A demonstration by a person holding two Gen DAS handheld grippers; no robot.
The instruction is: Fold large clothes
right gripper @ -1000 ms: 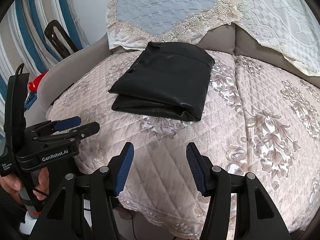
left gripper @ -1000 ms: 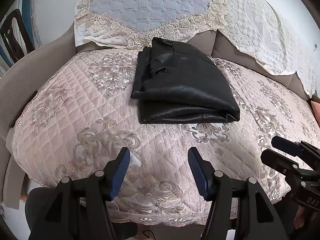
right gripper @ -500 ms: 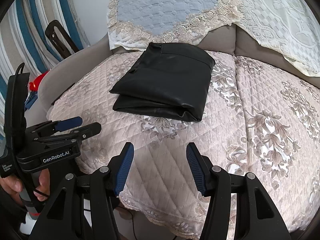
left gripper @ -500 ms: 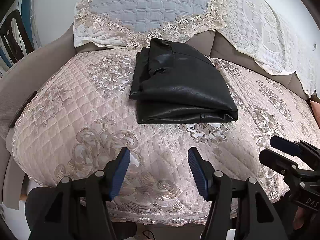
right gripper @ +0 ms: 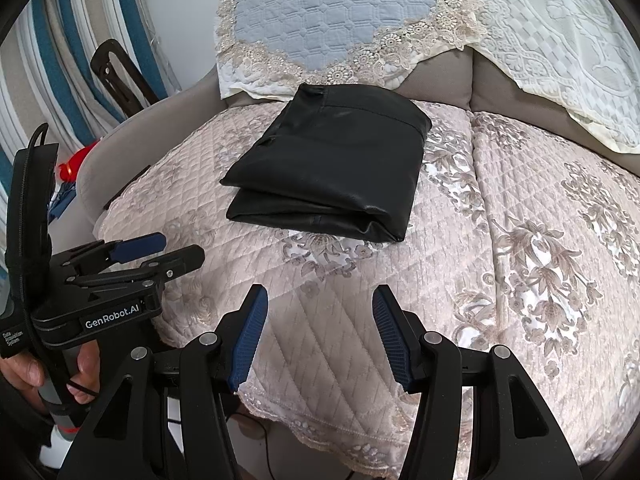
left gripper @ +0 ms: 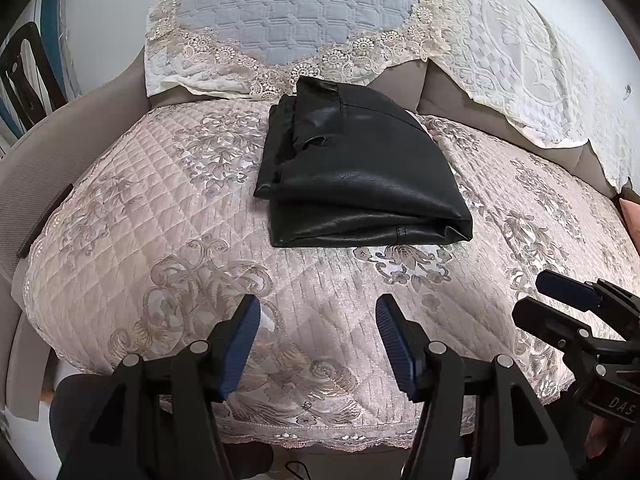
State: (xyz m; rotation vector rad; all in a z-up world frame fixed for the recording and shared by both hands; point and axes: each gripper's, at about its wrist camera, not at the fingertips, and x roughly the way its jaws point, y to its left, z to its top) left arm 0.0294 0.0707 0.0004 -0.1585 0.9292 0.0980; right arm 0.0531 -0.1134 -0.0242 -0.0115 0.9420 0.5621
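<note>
A black leather-look garment lies folded into a thick rectangle on the sofa seat, near the backrest. My left gripper hovers over the seat's front edge, open, with nothing between its blue pads. My right gripper stands open and empty too, a little to the right of the left one. Both are well short of the garment. The right gripper shows at the right edge of the left wrist view, and the left gripper at the left of the right wrist view, held by a hand.
The seat wears a pink quilted cover with a lace hem at the front. A blue-grey lace-edged throw and a white one hang over the backrest. The grey armrest rises at left, with striped cloth and a red object beyond.
</note>
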